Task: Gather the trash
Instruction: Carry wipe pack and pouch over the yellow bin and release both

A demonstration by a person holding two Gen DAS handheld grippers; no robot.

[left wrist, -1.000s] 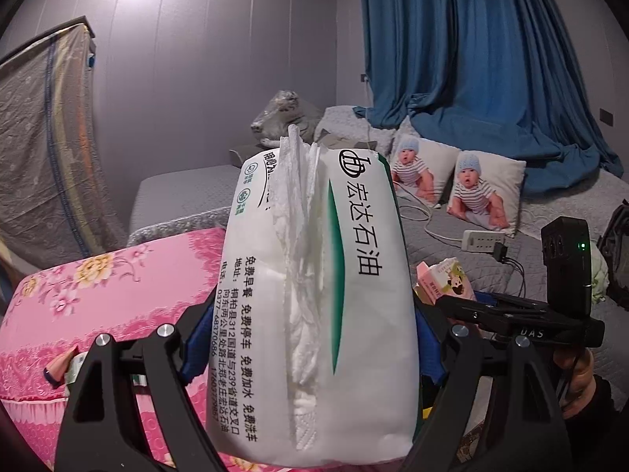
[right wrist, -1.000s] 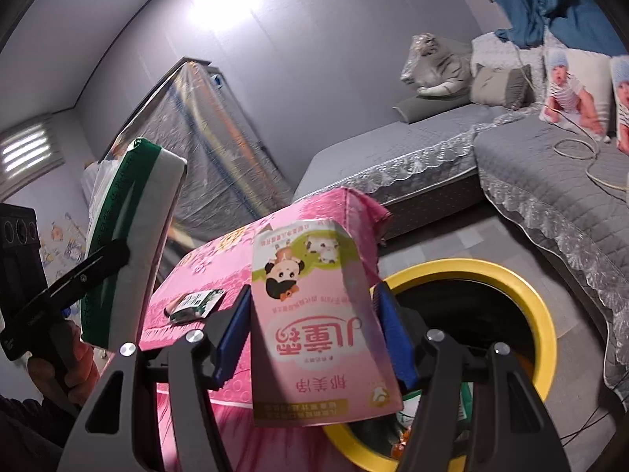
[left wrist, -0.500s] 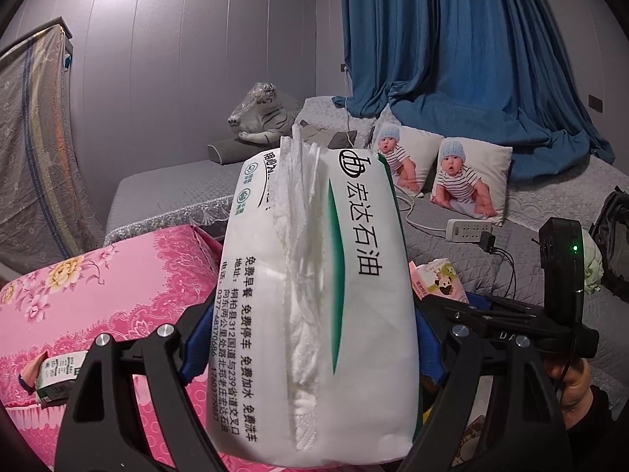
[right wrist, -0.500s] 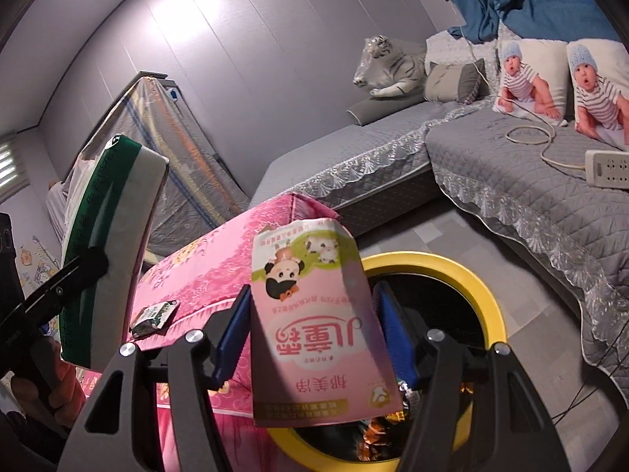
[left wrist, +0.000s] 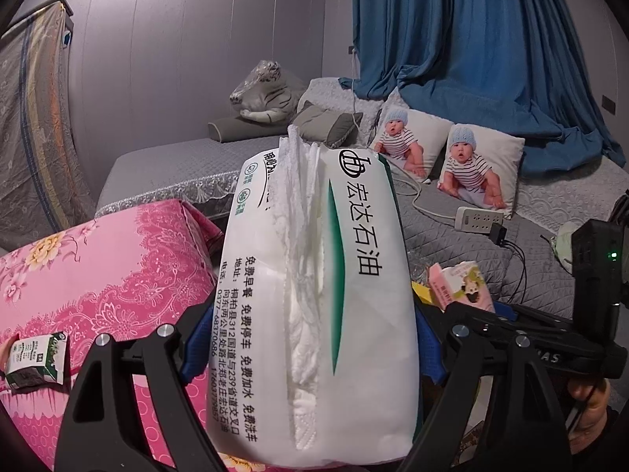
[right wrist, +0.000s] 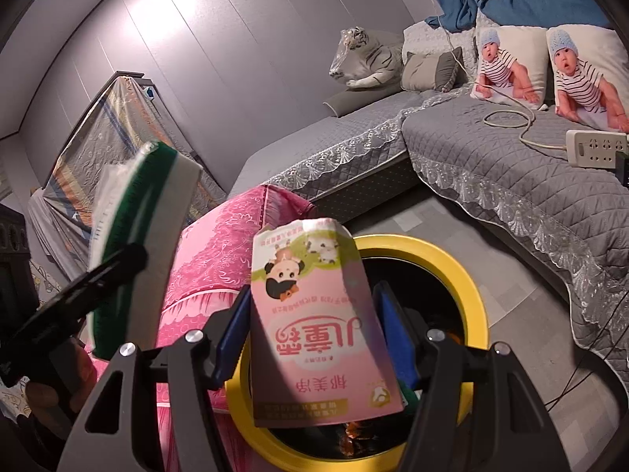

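Observation:
My left gripper (left wrist: 314,338) is shut on a white tissue pack (left wrist: 314,303) with green stripe and black print; it fills the middle of the left wrist view and also shows at the left of the right wrist view (right wrist: 141,244). My right gripper (right wrist: 314,330) is shut on a pink box (right wrist: 318,326) with a cartoon child, held over the yellow-rimmed bin (right wrist: 468,287). The pink box also shows in the left wrist view (left wrist: 460,283). A small green and white wrapper (left wrist: 35,358) lies on the pink table cover (left wrist: 78,275).
A grey quilted sofa (right wrist: 511,165) with lace edging runs behind and to the right of the bin. On it lie two baby-print cushions (left wrist: 479,169), a white power strip (right wrist: 595,147) with cable, and a plush tiger (right wrist: 369,59). Blue curtains (left wrist: 471,47) hang behind.
Both grippers swung right with their loads. The bin and sofa have come nearer in the right wrist view. The small wrapper slid toward the left edge of the left wrist view.

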